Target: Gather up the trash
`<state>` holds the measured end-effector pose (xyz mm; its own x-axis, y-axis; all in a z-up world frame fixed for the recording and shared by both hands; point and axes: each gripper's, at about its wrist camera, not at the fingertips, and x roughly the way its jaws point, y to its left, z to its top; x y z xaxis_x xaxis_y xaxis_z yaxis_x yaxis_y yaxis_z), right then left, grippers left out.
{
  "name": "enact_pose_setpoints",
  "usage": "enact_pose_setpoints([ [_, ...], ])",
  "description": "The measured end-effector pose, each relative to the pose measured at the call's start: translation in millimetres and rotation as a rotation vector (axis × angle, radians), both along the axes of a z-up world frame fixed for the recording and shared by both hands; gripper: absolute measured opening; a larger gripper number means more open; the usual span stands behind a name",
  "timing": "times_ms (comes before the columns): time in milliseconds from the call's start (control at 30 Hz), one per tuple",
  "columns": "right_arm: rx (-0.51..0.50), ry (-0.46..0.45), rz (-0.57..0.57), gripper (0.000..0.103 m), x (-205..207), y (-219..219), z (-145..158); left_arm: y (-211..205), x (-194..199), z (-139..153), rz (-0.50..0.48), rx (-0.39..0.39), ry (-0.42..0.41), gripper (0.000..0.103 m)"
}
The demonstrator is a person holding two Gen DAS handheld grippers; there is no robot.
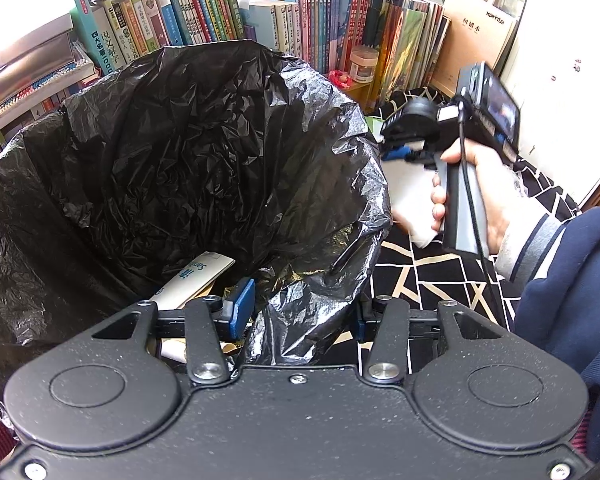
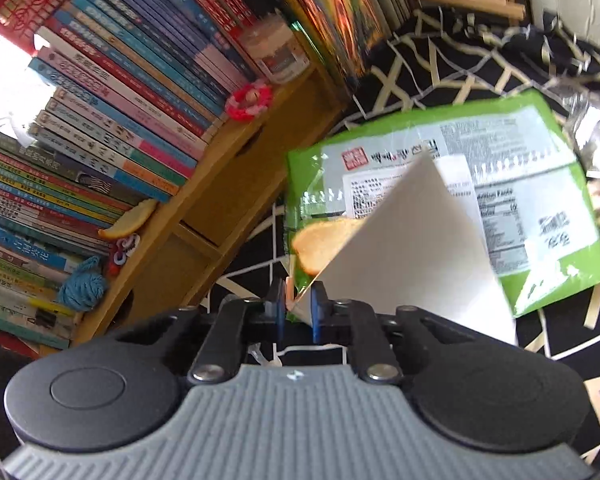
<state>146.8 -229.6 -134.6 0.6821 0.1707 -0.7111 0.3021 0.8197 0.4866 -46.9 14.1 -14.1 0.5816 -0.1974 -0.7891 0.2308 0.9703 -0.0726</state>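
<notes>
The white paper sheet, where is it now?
In the right wrist view, the white paper sheet sits pinched in the right gripper, above the green packet.

Bin bag [image 1: 188,152] fills the left and middle of the left wrist view, with a paper packet [image 1: 196,280] lying inside near its front edge; the left gripper [image 1: 300,312] straddles the bag's near rim, one finger inside, one outside; books [image 1: 204,16] stand in a row behind the bag; a jar [image 1: 363,64] sits on the shelf [image 2: 236,168] before them; to the right of the bag, the right gripper [image 2: 298,308] pinches a paper sheet [image 2: 412,240] above a snack wrapper [image 2: 500,184] lying on the patterned cloth [image 1: 432,280]; the shelf runs to the left of the wrapper.
</notes>
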Motion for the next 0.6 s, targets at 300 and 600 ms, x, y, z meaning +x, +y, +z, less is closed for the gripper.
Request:
enact_pose_setpoints([
  [300, 0.017, -0.174, 0.052, 0.009, -16.7, 12.3, 63.5, -0.7, -0.8, 0.1, -0.002, 0.004, -0.004, 0.045],
  [600, 0.111, -0.316, 0.183, 0.007, -44.3, 30.4, 130.3, -1.0, -0.5, 0.1, -0.001, 0.004, -0.003, 0.045],
])
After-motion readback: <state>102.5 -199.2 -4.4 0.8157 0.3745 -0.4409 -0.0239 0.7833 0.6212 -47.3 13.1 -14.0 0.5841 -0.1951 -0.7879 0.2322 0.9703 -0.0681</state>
